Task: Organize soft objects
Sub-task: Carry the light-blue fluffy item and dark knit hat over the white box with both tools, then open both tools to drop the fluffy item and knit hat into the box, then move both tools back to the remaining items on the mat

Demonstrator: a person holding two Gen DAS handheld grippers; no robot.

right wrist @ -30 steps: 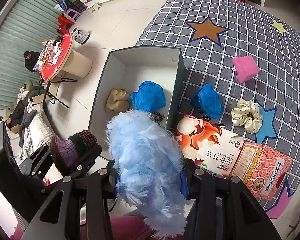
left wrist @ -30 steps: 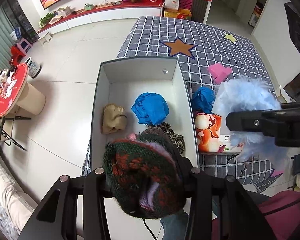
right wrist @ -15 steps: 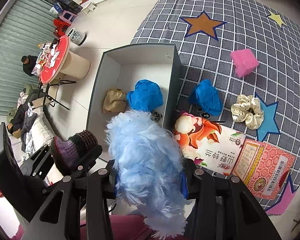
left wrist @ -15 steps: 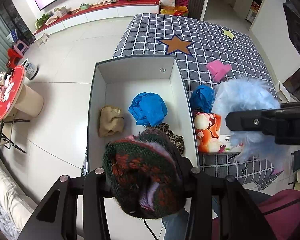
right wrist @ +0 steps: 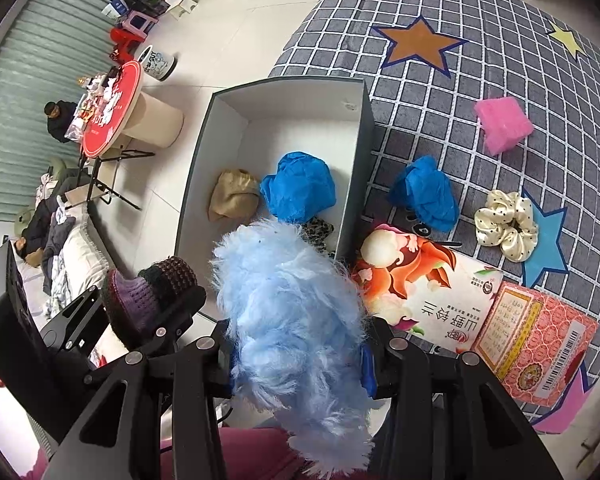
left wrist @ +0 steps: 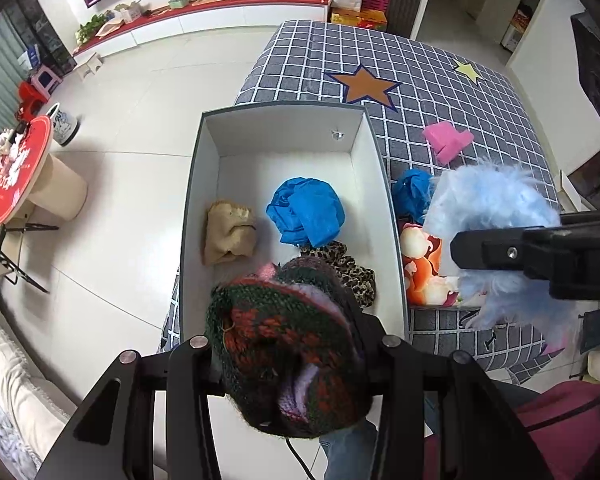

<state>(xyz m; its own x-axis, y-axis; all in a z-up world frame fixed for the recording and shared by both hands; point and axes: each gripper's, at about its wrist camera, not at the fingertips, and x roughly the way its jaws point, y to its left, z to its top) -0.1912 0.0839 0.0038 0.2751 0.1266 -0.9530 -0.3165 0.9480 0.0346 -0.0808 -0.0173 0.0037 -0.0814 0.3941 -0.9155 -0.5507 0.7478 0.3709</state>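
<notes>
2 tools clamp: left tool (left wrist: 288, 354) knit hat (left wrist: 284, 344), right tool (right wrist: 298, 354) blue fluff (right wrist: 292, 320).

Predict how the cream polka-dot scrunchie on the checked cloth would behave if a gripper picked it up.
The scrunchie looks like gathered satin, so probably floppy and light. Its sheen suggests it may be slippery. Lying flat in ruffles, it seems unlikely to roll.

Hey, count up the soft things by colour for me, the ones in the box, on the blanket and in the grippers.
Blue bundle: 2, one in the box, one on the blanket
Light blue fluffy: 1, in the right gripper
Pink: 1
Cream scrunchie: 1
Tan: 1
Leopard print: 1
Multicolour knit: 1, in the left gripper
Total: 8
</notes>
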